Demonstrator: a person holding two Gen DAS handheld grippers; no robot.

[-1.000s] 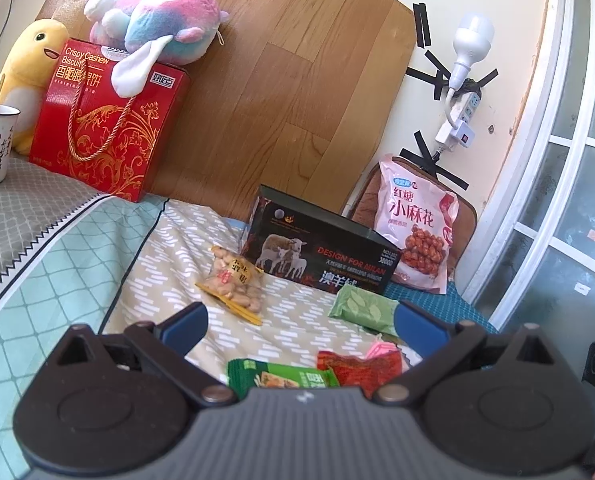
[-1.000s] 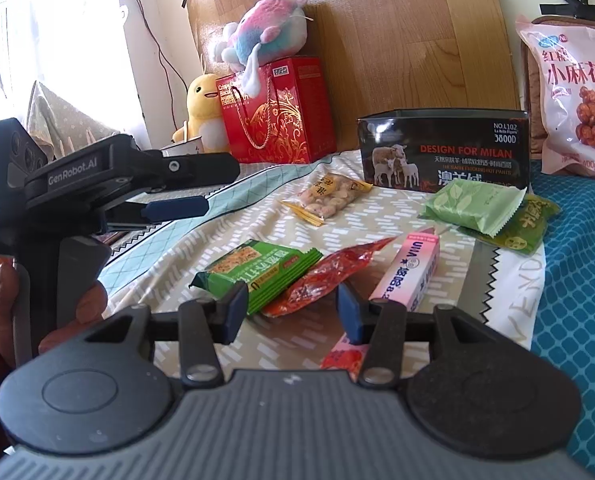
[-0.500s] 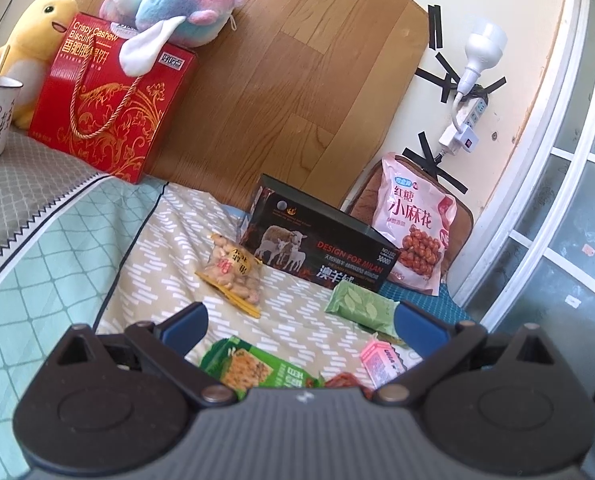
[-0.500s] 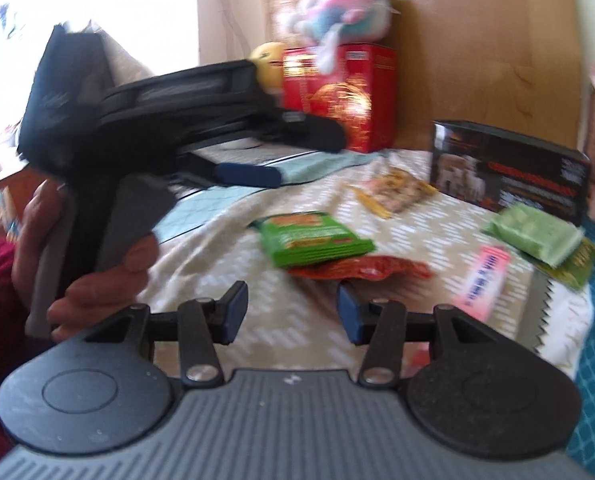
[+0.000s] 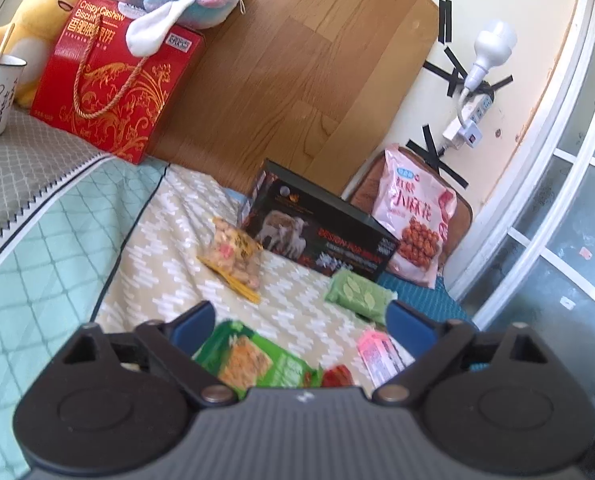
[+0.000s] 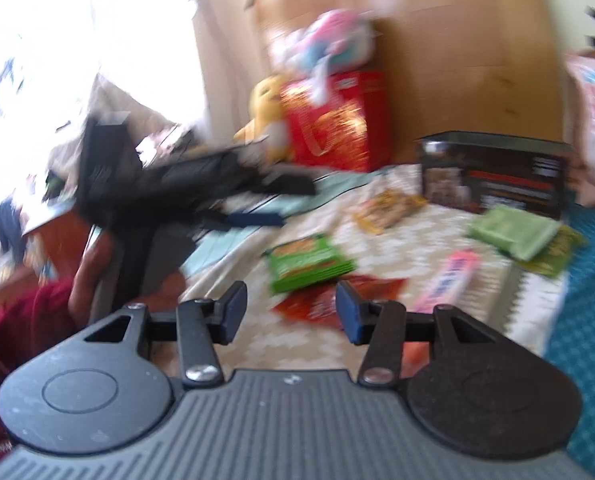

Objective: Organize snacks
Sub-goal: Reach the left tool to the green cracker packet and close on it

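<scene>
The bed is spread with a zigzag-patterned cloth (image 5: 169, 264), and a wooden board (image 5: 297, 80) leans on the wall behind a black box (image 5: 337, 240). My left gripper (image 5: 297, 320) has dropped lower and nearer over the last second: the green cracker pack (image 5: 253, 360) now fills the space between its wide-spread, empty fingers, where before it barely showed. The red pouch (image 5: 337, 376) and pink box (image 5: 377, 352) lie just beside it, with the peanut bag (image 5: 233, 256) and light green packet (image 5: 357, 292) farther off, near the box. My right gripper (image 6: 289, 308) has swung left, so its view is blurred; its fingers stand apart holding nothing, above the red pouch (image 6: 337, 300). I judge that nothing is sorted yet, and the left side is lining up a first pick on the cracker pack.
</scene>
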